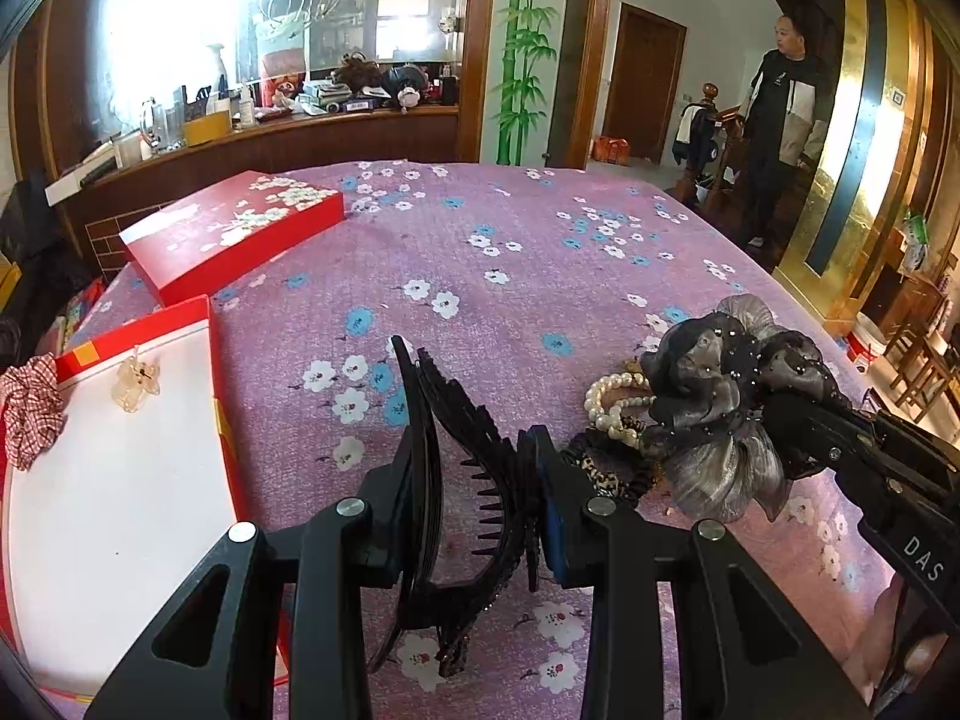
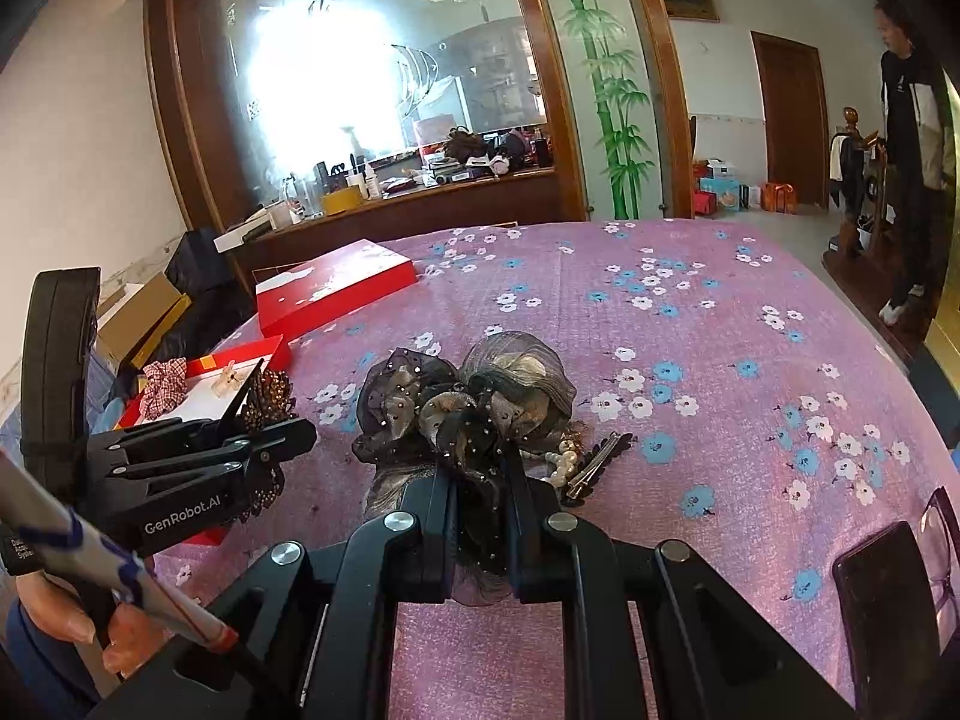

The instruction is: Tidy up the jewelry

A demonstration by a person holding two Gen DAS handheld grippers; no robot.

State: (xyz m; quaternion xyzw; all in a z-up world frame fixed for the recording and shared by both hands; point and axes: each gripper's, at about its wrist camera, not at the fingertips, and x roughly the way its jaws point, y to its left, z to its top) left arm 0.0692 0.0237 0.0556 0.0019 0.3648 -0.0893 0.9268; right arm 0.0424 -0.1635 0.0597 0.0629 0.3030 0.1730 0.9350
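My left gripper [image 1: 474, 468] is shut on a large black claw hair clip [image 1: 462, 456], held just right of the open red box with a white lining [image 1: 120, 510]. The box holds a checked scrunchie [image 1: 30, 408] and a clear flower clip [image 1: 137, 384]. My right gripper [image 2: 477, 516] is shut on a black and grey organza bow hair piece [image 2: 474, 396], seen in the left wrist view [image 1: 714, 396] too. Beside the bow lie a pearl bracelet [image 1: 612, 405], a leopard scrunchie [image 1: 606, 471] and a dark barrette [image 2: 600, 462].
The red box lid [image 1: 234, 234] with flower print lies at the far left of the purple flowered tablecloth [image 1: 510, 276]. A phone [image 2: 888, 606] and glasses [image 2: 942, 546] lie at the right near edge. A person [image 1: 780, 120] stands by the far doorway.
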